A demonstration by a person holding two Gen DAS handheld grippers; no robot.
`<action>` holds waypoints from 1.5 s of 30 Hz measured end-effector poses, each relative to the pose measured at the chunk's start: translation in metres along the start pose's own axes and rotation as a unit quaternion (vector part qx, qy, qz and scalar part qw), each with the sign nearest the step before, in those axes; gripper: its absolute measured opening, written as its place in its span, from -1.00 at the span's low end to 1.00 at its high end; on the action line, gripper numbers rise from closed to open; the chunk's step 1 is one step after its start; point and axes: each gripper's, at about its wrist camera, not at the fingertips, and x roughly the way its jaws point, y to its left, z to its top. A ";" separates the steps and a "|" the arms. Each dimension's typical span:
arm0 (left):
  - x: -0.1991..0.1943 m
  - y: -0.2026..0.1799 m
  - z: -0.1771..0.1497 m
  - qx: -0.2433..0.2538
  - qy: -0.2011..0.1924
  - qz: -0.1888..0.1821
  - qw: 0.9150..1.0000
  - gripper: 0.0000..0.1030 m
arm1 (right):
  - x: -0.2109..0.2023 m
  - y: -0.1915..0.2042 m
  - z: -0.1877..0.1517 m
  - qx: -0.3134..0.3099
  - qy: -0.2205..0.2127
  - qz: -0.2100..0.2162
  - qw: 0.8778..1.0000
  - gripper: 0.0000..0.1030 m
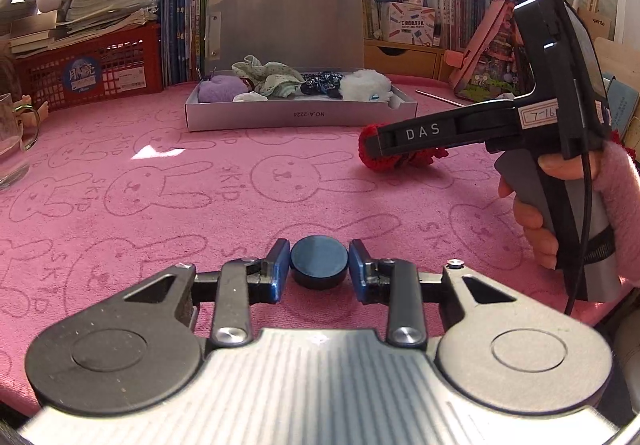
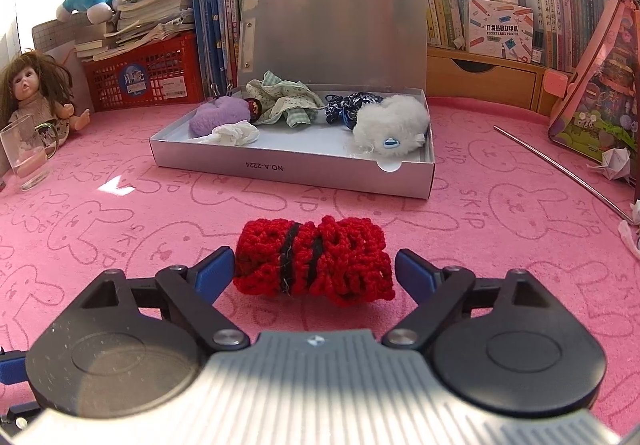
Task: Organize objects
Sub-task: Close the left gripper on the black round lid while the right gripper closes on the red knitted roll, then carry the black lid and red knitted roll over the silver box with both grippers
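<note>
Right gripper [image 2: 314,271] stands wide open, blue fingers flanking a red crocheted yarn bundle with black stripes [image 2: 313,259] on the pink bunny-print cloth [image 2: 120,229]. Left gripper [image 1: 319,271] is nearly closed around a round black puck [image 1: 319,262]; an open grey cardboard box [image 2: 296,169] of soft items sits beyond.

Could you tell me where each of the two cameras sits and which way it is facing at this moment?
Left wrist: sits on the left tool, looking forward across the pink cloth to the open grey box; its fingers flank a dark round disc, and the person's right hand shows holding the right tool.
Right wrist: sits on the right tool, low over the cloth, facing the box; its open fingers straddle a red knitted roll.
Shared: the box, red roll, glass mug, red crate.
</note>
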 end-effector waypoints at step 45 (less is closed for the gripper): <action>0.051 0.031 0.051 -0.030 -0.010 0.037 0.999 -0.27 | 0.008 0.007 -0.004 -0.005 0.006 0.002 1.000 0.67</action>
